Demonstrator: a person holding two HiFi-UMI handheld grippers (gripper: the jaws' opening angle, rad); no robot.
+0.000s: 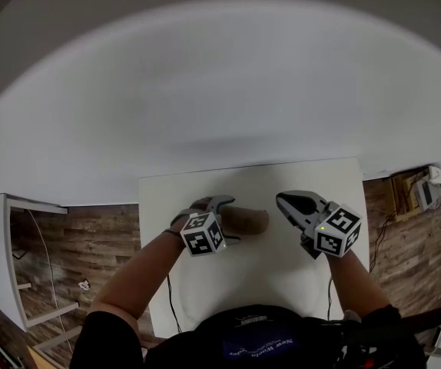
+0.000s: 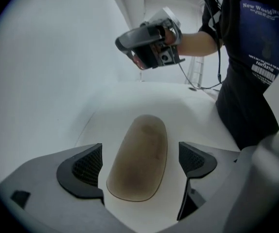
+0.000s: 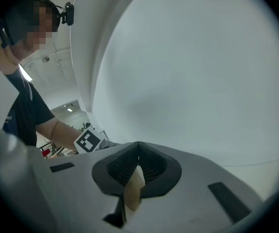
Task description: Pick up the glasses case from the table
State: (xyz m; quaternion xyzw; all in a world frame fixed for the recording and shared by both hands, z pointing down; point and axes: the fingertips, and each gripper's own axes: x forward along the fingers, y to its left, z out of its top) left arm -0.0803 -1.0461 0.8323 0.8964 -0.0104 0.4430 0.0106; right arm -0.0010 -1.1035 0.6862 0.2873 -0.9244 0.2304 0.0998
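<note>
The glasses case [image 2: 140,144] lies between the released jaws of the left gripper [image 2: 140,163] (untouched); the right gripper [image 3: 138,155] is clenched.

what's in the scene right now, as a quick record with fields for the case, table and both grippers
table: white
glasses case: brown, oval, lying flat on the table
left gripper: open, one jaw on each side of the case, pads not touching it
right gripper: shut, nothing gripped, held in the air to the right of the case in the head view
task status: case not yet gripped
</note>
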